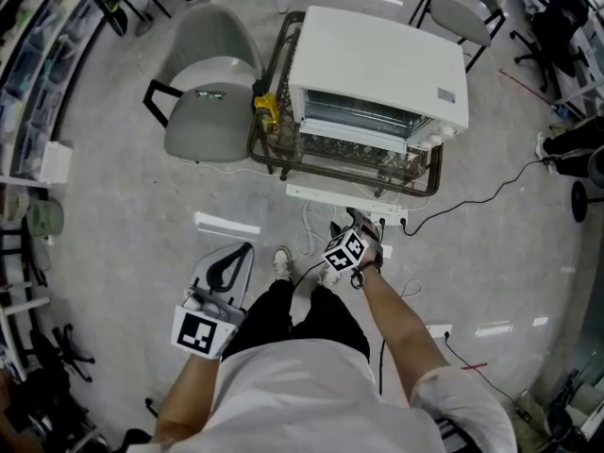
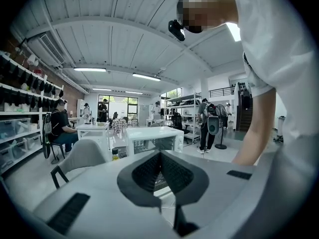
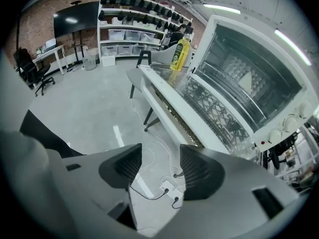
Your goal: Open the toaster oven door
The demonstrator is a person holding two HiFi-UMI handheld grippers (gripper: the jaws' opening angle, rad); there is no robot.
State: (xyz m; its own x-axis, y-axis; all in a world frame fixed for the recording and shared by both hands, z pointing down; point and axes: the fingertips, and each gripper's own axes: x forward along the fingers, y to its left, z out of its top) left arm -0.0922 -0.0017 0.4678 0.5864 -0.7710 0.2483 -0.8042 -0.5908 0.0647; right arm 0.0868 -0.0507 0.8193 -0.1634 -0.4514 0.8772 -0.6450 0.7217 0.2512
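A white toaster oven (image 1: 377,64) stands on a low dark-framed table (image 1: 267,155). Its glass door (image 1: 349,149) hangs open and lies about flat, with its white front edge (image 1: 344,195) toward me. My right gripper (image 1: 357,221) is just in front of that edge, below it, open and empty. In the right gripper view the open door (image 3: 199,108) and the oven's cavity (image 3: 249,83) fill the right side beyond the gripper (image 3: 155,171). My left gripper (image 1: 243,249) is held low at the left, away from the oven, shut on nothing. The left gripper view shows the oven (image 2: 152,138) beyond the gripper (image 2: 159,156).
A yellow bottle (image 1: 267,109) stands on the table left of the oven. A grey chair (image 1: 203,92) is at the table's left and another (image 1: 462,8) behind it. A power strip (image 3: 169,187) and cables lie on the floor under the door. People stand far off.
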